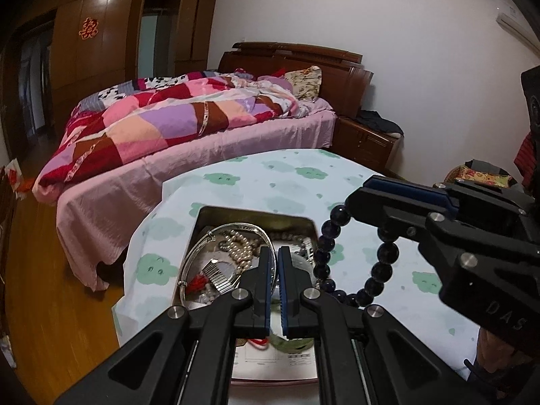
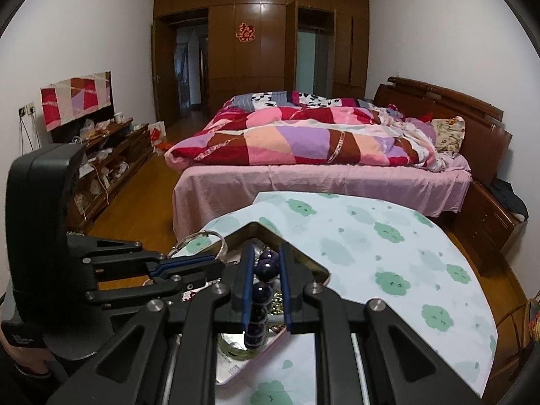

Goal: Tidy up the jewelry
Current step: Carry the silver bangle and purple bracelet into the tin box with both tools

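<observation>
Pinching bead bracelet (image 2: pixel 263 290): right tongs (image 2: pixel 266 253) | left tongs (image 1: pixel 275 256): pressed together, seemingly empty

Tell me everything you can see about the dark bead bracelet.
The dark bead bracelet is a loop of large round glossy beads, navy to purple, looking like polished stone or glass. The right gripper is shut on its top, so the loop hangs open and upright above the cloud-print tablecloth, just right of the open metal tin. In the right wrist view the beads run in a line between the blue pads.
</observation>
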A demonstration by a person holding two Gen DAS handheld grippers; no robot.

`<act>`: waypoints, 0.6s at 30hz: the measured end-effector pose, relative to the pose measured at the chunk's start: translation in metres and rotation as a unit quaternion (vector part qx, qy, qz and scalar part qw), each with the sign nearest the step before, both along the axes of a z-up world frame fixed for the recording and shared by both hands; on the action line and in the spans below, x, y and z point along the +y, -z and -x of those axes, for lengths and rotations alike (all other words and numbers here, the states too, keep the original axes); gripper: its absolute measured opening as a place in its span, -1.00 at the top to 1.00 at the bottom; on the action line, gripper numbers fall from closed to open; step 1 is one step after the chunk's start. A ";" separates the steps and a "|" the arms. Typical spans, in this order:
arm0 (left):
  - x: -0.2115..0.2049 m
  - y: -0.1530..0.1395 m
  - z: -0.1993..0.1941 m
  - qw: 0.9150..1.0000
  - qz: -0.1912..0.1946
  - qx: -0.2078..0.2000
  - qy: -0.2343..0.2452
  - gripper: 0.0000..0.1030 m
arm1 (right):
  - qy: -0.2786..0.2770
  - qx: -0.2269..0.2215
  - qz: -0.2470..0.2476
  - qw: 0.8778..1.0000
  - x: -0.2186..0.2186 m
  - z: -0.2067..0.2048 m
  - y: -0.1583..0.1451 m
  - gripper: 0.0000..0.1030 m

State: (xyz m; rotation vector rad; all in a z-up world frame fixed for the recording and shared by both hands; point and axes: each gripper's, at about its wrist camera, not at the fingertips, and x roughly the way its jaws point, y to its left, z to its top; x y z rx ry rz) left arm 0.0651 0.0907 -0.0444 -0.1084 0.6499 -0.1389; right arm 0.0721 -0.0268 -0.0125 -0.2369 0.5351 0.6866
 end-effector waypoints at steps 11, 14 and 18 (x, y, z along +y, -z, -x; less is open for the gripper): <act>0.006 0.024 -0.011 1.000 0.009 0.028 -0.004 0.95 | -0.002 0.026 0.021 0.999 0.018 -0.009 0.024 0.68; 0.005 0.031 -0.013 0.999 0.010 0.038 -0.003 0.95 | -0.003 0.036 0.025 0.999 0.021 -0.012 0.032 0.68; 0.006 0.039 -0.017 0.999 0.006 0.050 -0.005 0.94 | -0.003 0.054 0.031 0.998 0.022 -0.016 0.044 0.68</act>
